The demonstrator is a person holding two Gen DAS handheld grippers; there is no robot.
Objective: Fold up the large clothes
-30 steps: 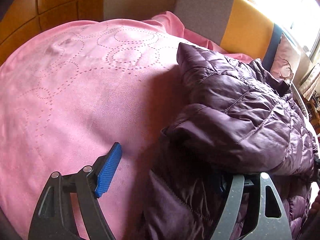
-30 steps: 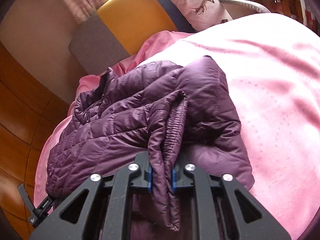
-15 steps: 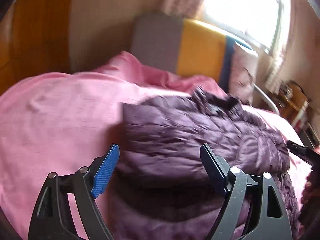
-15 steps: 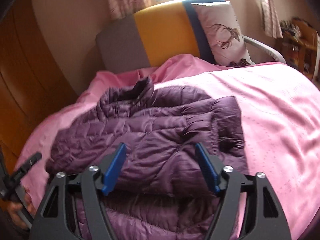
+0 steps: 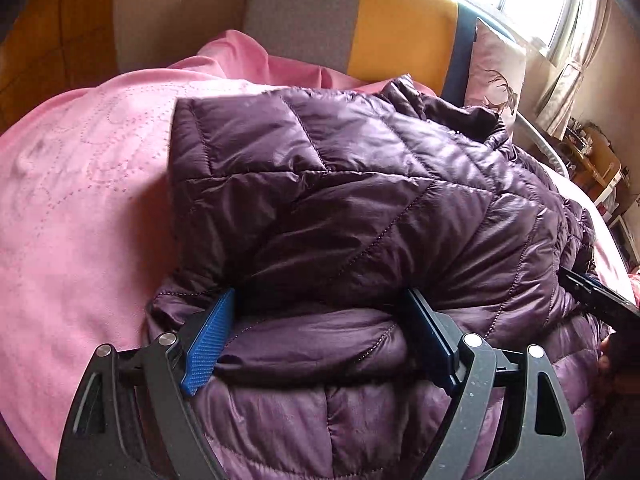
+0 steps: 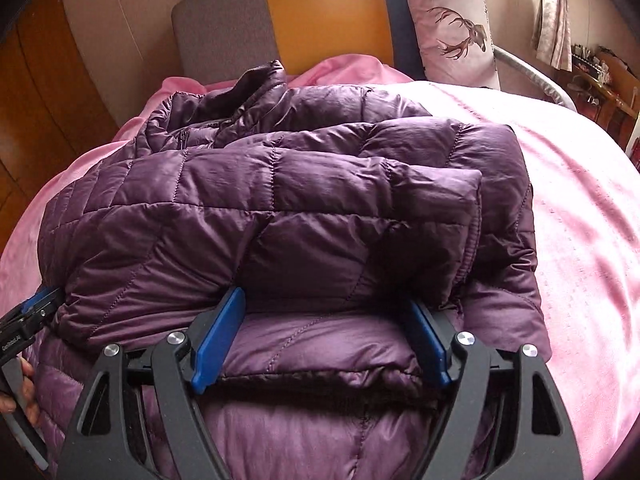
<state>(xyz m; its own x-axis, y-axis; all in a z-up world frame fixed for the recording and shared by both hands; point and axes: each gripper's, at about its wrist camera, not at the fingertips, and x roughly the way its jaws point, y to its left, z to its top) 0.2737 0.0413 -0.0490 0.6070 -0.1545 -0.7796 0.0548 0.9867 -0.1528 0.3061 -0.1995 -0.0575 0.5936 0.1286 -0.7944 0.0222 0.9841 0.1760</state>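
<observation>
Left wrist view: dark purple quilted puffer jacket lies folded on the pink stitched bedspread.
Jacket position: below the grey, yellow and blue padded headboard, collar toward it.
Left gripper: jaws wide apart, astride a puffy fold of the jacket; jaws have just been opening.
Right gripper: blue pads spread, jaws have just been opening; a jacket fold bulges between them, unclamped.
Deer-print pillow: leaning against the headboard's right end.
</observation>
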